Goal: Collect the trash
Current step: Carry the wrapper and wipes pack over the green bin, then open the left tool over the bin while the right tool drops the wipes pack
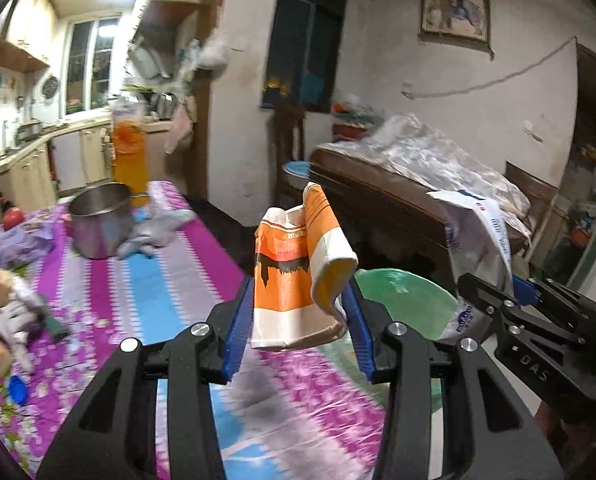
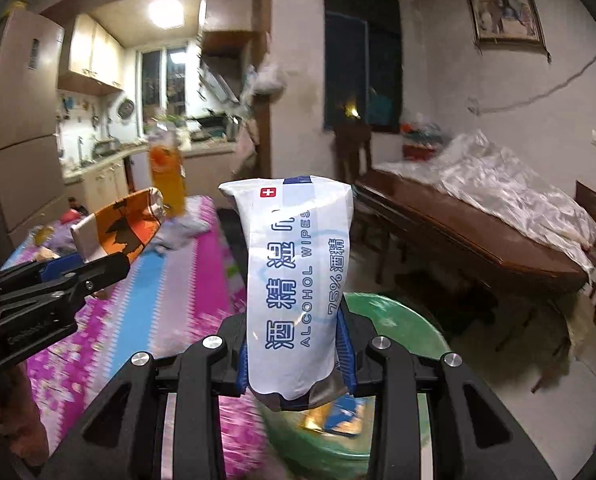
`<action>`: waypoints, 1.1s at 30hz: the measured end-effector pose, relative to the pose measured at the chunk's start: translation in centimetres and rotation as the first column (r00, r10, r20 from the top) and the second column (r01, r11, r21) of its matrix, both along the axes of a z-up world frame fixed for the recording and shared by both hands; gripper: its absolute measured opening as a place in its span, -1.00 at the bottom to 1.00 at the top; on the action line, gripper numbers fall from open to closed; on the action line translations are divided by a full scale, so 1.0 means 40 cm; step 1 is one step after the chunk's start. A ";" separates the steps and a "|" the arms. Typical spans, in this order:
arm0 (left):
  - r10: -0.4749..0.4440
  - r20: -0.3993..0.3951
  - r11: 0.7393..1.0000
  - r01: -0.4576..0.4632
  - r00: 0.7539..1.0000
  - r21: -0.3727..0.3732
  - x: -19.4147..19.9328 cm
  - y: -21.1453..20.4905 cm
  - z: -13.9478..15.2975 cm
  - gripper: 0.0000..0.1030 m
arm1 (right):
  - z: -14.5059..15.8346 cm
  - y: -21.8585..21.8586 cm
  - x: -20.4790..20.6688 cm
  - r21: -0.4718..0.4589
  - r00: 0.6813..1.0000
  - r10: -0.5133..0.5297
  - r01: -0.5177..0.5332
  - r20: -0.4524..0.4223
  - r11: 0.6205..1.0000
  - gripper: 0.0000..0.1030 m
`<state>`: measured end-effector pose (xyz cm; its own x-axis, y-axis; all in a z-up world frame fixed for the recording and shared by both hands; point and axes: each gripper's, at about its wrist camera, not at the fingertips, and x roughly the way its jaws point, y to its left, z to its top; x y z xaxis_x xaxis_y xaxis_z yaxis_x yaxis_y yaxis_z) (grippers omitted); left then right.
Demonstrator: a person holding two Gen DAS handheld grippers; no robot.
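Note:
My left gripper [image 1: 300,308] is shut on a crumpled orange and white paper cup [image 1: 298,276], which sticks up between the blue pads. The same cup [image 2: 117,228] and left gripper [image 2: 93,268] show at the left of the right wrist view. My right gripper [image 2: 295,344] is shut on a white alcohol wipes packet [image 2: 298,280] standing upright. That packet [image 1: 478,248] and the right gripper [image 1: 502,296] appear at the right of the left wrist view. A green-lined trash bin [image 1: 406,300] [image 2: 394,328] sits just beyond both grippers, past the table edge.
The table has a pink, blue and white floral cloth [image 1: 145,280]. On it stand a steel pot [image 1: 97,224], an orange drink bottle [image 1: 129,152], crumpled tissue [image 1: 153,232] and scraps at the left [image 1: 9,312]. A dark wooden table [image 2: 478,236] with plastic sheeting stands to the right.

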<state>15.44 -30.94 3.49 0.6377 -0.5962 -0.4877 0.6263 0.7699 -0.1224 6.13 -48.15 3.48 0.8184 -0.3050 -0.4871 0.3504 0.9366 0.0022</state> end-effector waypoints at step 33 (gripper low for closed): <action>-0.050 -0.168 0.981 0.080 0.984 0.175 0.080 -0.337 -0.152 -0.17 | -0.165 -0.372 0.110 0.076 0.953 -0.069 0.095 -0.296 0.993 -0.33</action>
